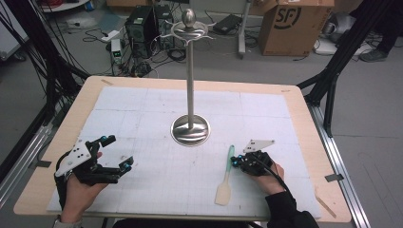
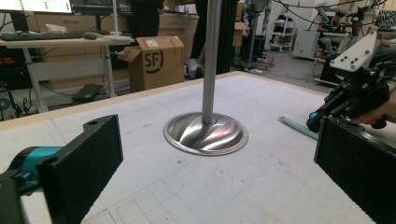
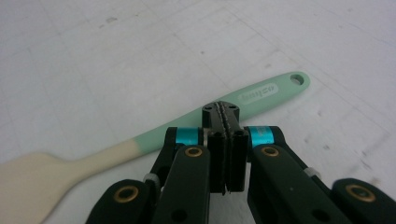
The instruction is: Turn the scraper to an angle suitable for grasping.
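A spatula [image 1: 225,178] with a mint-green handle and cream blade lies on the white mat, blade toward the front edge. Its handle [image 3: 261,93] has a hanging hole at the end. My right gripper [image 1: 236,161] sits just right of the handle, and its jaws are pressed together with nothing between them. In the right gripper view its tips [image 3: 226,111] are over the handle's near edge. My left gripper [image 1: 119,152] rests at the front left, open wide, nothing between its pads [image 2: 84,163]. A tall steel hanger stand [image 1: 190,129] stands mid-table.
The stand's round base [image 2: 205,133] lies ahead of the left gripper, with the spatula handle [image 2: 299,128] and the right gripper [image 2: 322,119] to its right. A white gridded mat [image 1: 142,109] covers the wooden table. Boxes and cables are on the floor beyond.
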{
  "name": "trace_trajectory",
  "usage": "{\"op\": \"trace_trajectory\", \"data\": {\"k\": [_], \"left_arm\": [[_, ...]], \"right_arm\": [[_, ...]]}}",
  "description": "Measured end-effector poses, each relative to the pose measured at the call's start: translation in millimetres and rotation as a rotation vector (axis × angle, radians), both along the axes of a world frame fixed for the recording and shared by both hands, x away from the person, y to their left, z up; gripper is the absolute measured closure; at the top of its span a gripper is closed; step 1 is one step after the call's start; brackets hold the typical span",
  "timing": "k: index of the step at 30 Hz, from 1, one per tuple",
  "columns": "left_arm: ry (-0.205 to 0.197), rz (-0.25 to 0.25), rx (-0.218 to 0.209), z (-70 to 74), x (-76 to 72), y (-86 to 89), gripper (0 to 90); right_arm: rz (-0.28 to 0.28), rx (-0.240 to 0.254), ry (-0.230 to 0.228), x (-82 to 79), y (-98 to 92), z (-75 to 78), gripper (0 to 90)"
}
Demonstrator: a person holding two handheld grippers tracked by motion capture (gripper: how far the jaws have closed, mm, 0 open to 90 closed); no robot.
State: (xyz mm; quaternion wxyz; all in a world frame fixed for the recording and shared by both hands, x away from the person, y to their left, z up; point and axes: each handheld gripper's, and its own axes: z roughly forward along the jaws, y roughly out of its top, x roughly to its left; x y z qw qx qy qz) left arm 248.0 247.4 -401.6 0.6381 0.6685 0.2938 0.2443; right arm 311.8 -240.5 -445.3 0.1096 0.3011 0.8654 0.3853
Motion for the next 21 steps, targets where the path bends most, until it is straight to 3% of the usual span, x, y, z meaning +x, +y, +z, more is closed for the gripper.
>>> {"op": "trace_trajectory", "data": {"k": [13, 21], "left_arm": [[-0.004, 0.012, -0.012, 0.8, -0.1, 5.2, 1.8], [0.000, 0.013, -0.010, 0.3, 0.1, 4.3, 1.8]], "right_arm": [[0.127, -0.015, 0.002, 6.2, 54.1, 1.2, 90.0], [0.182, -0.018, -0.008, 4.6, 73.4, 1.1, 90.0]]}}
